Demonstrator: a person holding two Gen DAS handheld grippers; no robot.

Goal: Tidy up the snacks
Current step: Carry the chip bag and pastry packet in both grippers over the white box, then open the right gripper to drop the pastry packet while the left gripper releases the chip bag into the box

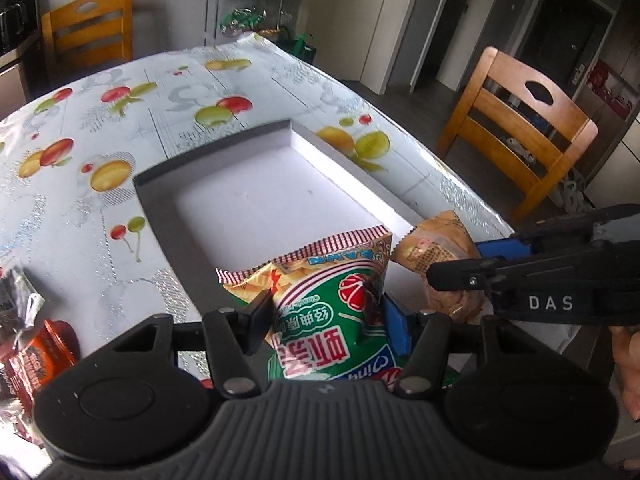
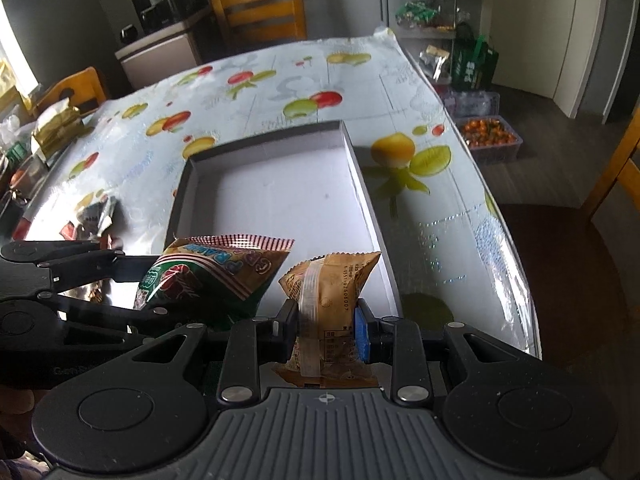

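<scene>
My left gripper [image 1: 326, 320] is shut on a green and red chip bag [image 1: 328, 296] and holds it over the near edge of a shallow white tray [image 1: 160, 216]. My right gripper [image 2: 322, 332] is shut on a small brown snack packet [image 2: 332, 300], held over the tray's near right corner [image 2: 384, 264]. The two grippers are side by side. The right gripper [image 1: 456, 276] and its brown packet [image 1: 436, 248] show at the right of the left wrist view. The left gripper and chip bag [image 2: 212, 276] show at the left of the right wrist view. The tray's inside is bare.
The tray lies on a table with a fruit-print cloth [image 1: 224, 92]. More snack packets lie at the table's left [image 1: 44, 352], also seen in the right wrist view [image 2: 96, 216]. Wooden chairs [image 1: 520, 128] stand around. Bins of snacks [image 2: 488, 136] sit on the floor at right.
</scene>
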